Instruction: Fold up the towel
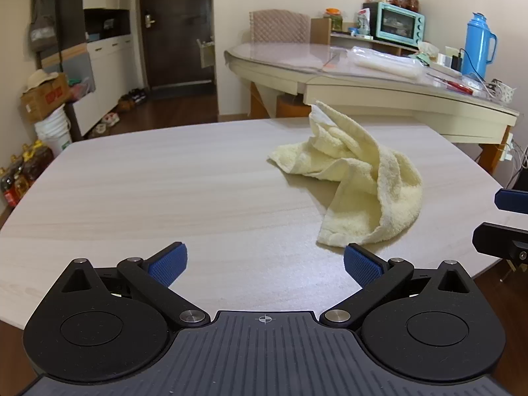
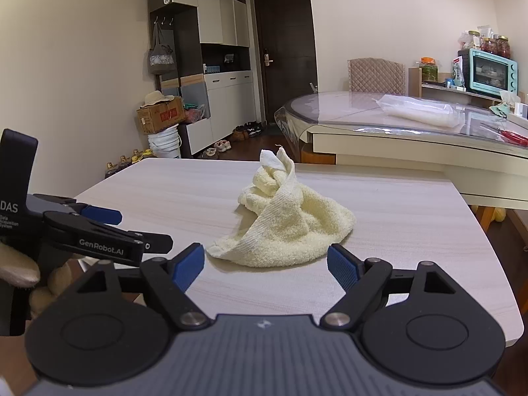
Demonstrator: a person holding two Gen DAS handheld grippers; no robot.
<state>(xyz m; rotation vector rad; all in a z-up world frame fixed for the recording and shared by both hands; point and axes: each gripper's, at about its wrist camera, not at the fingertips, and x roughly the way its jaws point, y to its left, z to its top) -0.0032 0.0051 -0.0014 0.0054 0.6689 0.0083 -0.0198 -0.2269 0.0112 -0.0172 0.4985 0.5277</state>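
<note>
Right wrist view: cream towel [image 2: 290, 224] crumpled in a heap on the pale wood table [image 2: 412, 231], one corner poking up at the far side; right gripper [image 2: 265, 265] just short of its near edge, blue pads apart, nothing held; left gripper [image 2: 99, 227] visible at left, fingers apart, with a hand behind it; left wrist view puts the towel [image 1: 359, 181] right of centre, left gripper [image 1: 265, 265] spread wide and empty; only this view shows the blue thermos [image 1: 478, 44] far right.
</note>
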